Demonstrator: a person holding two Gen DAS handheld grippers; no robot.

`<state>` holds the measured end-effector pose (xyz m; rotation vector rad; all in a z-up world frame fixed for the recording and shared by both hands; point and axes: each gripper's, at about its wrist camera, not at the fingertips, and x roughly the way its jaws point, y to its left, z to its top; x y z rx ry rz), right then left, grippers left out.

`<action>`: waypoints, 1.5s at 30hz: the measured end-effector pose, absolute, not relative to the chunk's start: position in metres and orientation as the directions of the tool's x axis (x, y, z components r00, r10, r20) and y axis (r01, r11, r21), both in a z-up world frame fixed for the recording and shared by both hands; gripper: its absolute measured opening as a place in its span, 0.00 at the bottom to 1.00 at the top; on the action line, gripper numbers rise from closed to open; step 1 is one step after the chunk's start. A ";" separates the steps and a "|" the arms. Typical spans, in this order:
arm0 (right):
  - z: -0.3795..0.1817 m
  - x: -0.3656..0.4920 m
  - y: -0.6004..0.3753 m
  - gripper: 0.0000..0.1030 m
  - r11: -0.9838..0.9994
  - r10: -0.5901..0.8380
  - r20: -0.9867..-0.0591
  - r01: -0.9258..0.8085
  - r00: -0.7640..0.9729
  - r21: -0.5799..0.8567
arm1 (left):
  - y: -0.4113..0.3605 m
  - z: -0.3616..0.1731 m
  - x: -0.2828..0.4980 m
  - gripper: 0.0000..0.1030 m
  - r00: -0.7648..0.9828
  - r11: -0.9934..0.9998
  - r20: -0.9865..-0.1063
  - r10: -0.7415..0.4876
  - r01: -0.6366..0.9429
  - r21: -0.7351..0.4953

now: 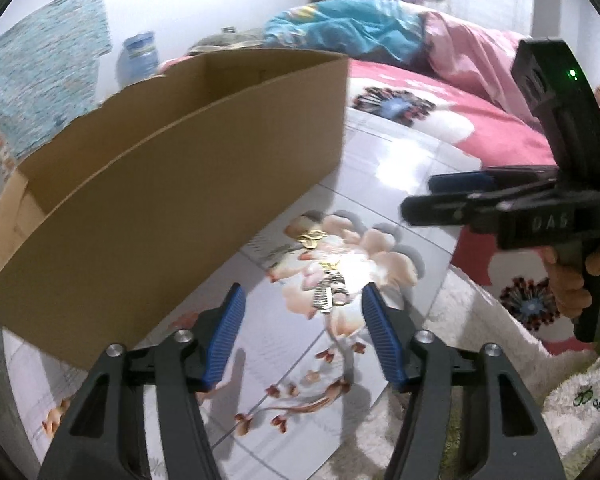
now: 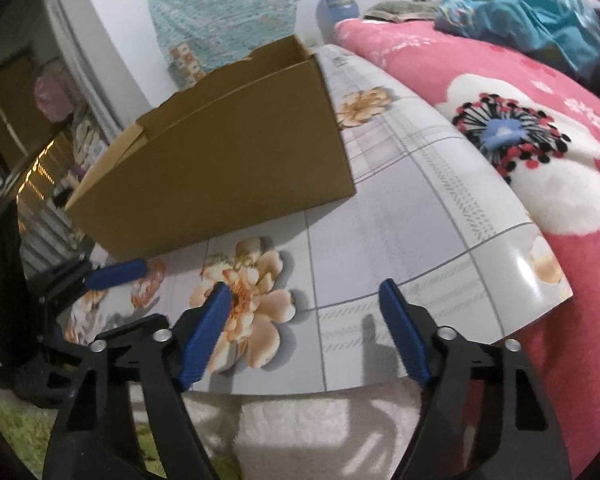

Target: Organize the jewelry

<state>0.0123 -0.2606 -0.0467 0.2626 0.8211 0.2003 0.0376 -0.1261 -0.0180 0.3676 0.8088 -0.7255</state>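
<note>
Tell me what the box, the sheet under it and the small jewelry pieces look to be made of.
Box: brown corrugated cardboard, matte, with folded flaps.
Sheet: likely glossy plastic or laminate with a printed floral pattern; it shows glare.
Jewelry pieces: seemingly metal, gold- and silver-toned and shiny, though too small to be sure.

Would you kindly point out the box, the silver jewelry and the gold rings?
Box (image 1: pixel 188 184): left wrist view, front wall.
Silver jewelry (image 1: pixel 329 299): left wrist view, comb-shaped piece.
Gold rings (image 1: pixel 312 238): left wrist view, linked loops.
</note>
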 end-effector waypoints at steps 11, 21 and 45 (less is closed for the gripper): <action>-0.057 0.027 -0.244 0.63 0.942 0.316 -0.695 -0.125 0.646 0.311 | -0.143 -0.034 0.056 0.19 0.404 0.660 -0.829 -0.387 0.749 0.057; -0.059 0.033 -0.244 0.63 0.935 0.334 -0.689 -0.131 0.643 0.330 | -0.146 -0.037 0.062 0.17 0.370 0.640 -0.847 -0.382 0.767 0.047; -0.062 0.025 -0.259 0.63 0.926 0.342 -0.671 -0.114 0.658 0.360 | -0.147 -0.035 0.072 0.01 0.277 0.635 -0.847 -0.454 0.767 -0.090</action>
